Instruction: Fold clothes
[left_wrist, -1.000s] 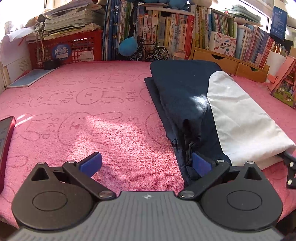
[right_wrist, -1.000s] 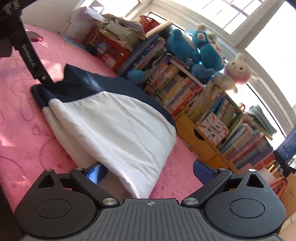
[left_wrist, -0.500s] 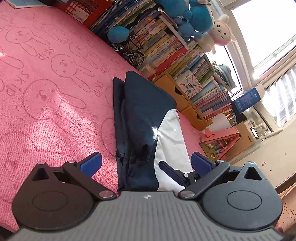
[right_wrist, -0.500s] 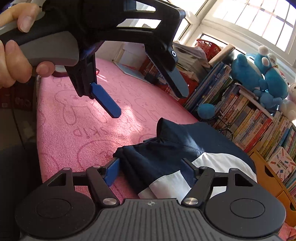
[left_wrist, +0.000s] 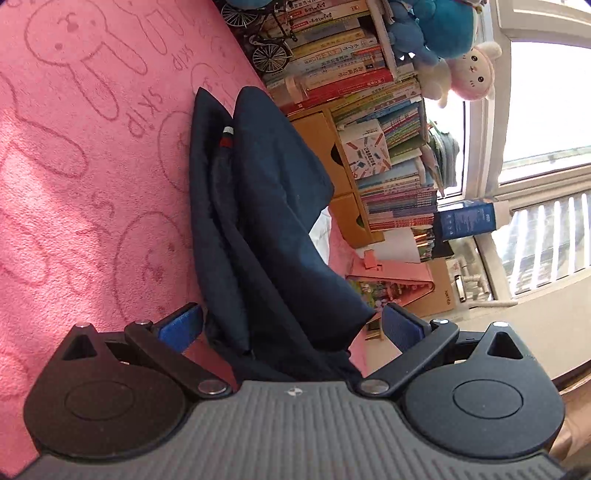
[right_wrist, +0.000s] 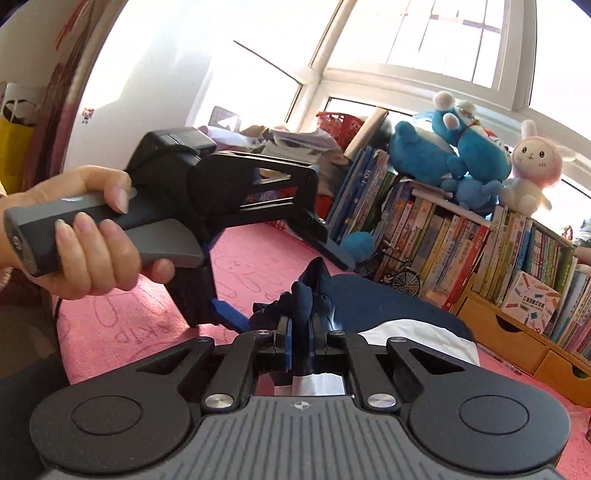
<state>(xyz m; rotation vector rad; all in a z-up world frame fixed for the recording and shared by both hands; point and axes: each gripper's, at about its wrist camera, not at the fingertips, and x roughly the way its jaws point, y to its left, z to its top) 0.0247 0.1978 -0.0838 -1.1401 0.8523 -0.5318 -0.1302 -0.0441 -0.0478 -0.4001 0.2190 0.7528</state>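
A folded navy and white garment (left_wrist: 273, 206) lies on the pink bunny-print cloth (left_wrist: 81, 155). My left gripper (left_wrist: 291, 325) is open, its blue pads on either side of the garment's near navy edge, which runs between the jaws. In the right wrist view my right gripper (right_wrist: 300, 343) is shut on a bunched navy fold of the garment (right_wrist: 306, 291), lifted a little off the cloth. The white panel (right_wrist: 417, 336) shows behind it. The left gripper (right_wrist: 280, 280), held by a hand (right_wrist: 85, 236), is also seen there, just left of the fold.
A row of books (right_wrist: 461, 236) with blue and pink plush toys (right_wrist: 461, 151) on top lines the back. Wooden drawers (right_wrist: 517, 332), a small toy bicycle (right_wrist: 404, 277) and a red basket (right_wrist: 340, 122) stand along the same side. Windows are behind.
My right gripper has closed on the navy edge and raised it. My left gripper has rolled and moved in, so the navy edge now lies between its open jaws.
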